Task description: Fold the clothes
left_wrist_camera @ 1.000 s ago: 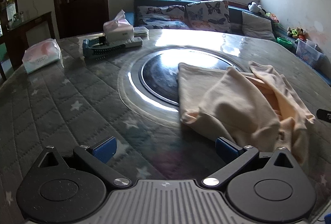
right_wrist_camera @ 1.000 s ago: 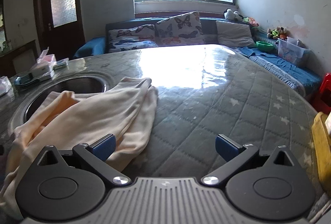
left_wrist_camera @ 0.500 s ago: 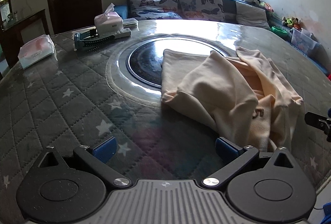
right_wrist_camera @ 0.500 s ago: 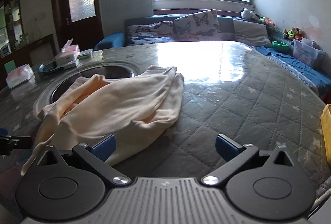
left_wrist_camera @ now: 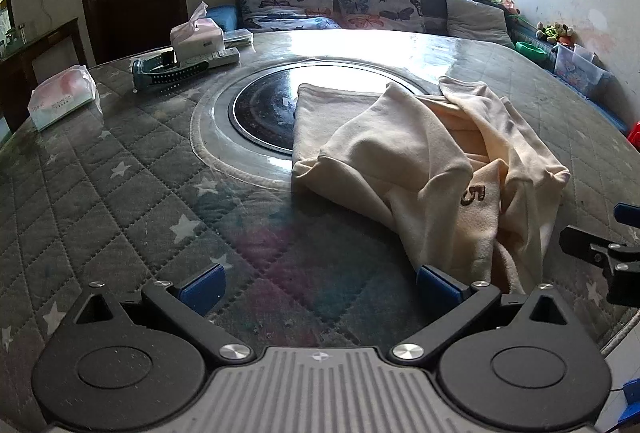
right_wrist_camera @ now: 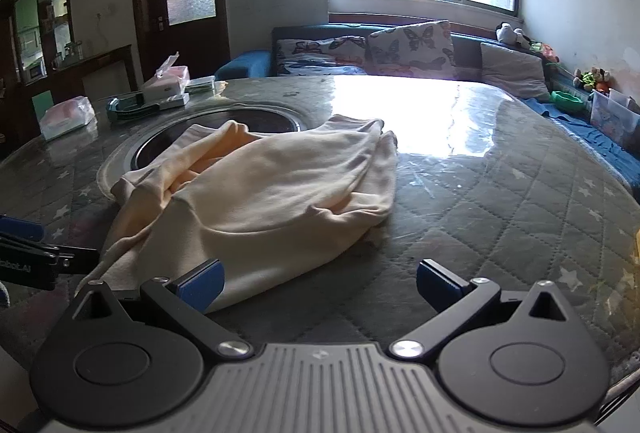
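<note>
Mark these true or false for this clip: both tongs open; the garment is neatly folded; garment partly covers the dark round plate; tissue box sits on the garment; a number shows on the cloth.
1. Both the left tongs and right tongs are open, holding nothing. True.
2. The cream garment is neatly folded. False: it lies crumpled.
3. It partly covers the dark round plate. True.
4. The tissue box sits on it. False: it stands apart, farther back.
5. A "5" shows. True.

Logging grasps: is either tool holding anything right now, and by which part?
Nothing is held. Left tool and right tool are open; the cream garment lies loose.
</note>
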